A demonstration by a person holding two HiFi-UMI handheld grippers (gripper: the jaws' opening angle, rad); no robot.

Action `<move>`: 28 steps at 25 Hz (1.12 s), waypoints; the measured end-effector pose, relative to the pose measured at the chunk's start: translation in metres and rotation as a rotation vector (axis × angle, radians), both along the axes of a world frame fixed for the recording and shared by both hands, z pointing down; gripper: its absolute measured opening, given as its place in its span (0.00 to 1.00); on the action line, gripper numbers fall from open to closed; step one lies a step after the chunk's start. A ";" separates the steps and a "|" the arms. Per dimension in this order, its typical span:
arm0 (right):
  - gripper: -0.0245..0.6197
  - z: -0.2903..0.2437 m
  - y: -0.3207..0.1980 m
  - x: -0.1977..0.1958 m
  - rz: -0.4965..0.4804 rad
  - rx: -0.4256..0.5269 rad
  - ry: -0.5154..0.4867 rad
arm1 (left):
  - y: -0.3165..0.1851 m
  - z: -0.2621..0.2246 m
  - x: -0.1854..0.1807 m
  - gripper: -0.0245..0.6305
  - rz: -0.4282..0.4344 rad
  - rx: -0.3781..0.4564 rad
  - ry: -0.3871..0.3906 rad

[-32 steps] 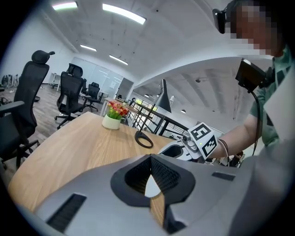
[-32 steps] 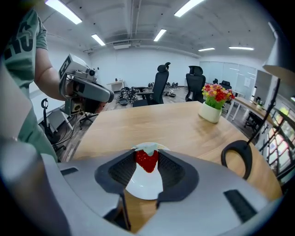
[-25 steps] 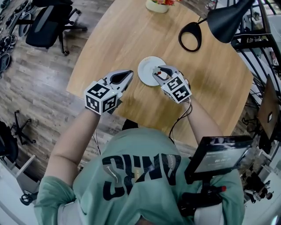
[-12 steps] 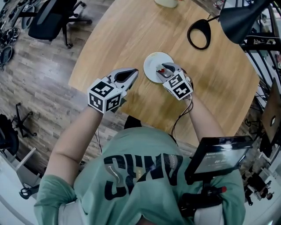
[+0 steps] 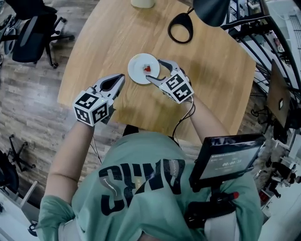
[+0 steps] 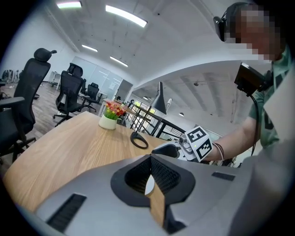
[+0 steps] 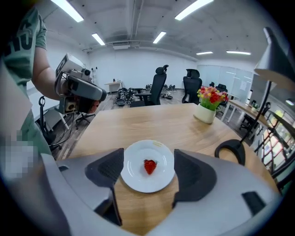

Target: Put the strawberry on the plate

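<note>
Just one strawberry (image 7: 150,166), one plate (image 7: 138,182)

Bare table (image 5: 101,44) lies open left of and beyond the plate (image 5: 136,66), and in the strip between the two claws. The right claw (image 5: 154,69), its jaws just opened wide with nothing held between them, hangs over the plate's near-right rim. The left claw (image 5: 121,77) sits apart, near the table's edge. Beyond to the right stand the lamp base (image 5: 180,28) and overhanging lamp shade (image 5: 210,10), with a flower pot (image 5: 142,3) at the far edge.
</note>
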State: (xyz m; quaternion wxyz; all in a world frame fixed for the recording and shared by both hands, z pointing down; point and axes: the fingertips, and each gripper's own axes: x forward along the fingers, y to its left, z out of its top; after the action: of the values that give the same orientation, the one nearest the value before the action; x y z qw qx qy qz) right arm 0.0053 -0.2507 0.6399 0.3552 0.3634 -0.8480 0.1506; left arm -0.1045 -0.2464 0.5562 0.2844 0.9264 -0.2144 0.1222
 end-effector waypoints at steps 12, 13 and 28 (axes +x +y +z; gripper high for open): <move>0.38 -0.126 0.055 0.079 0.130 0.146 -0.104 | 0.044 -0.093 0.050 0.04 0.026 0.128 0.055; 0.31 -0.138 0.061 0.089 0.141 0.172 -0.115 | 0.049 -0.101 0.056 0.04 0.025 0.140 0.058; 0.05 -0.275 0.229 0.268 0.294 0.418 -0.242 | 0.163 -0.203 0.200 0.04 0.081 0.270 0.163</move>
State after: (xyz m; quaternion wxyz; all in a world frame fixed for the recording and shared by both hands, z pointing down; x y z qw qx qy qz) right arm 0.2730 -0.0220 0.3646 0.1432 0.5272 -0.8351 0.0646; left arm 0.0956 -0.0832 0.3532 0.1687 0.9709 -0.1676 0.0283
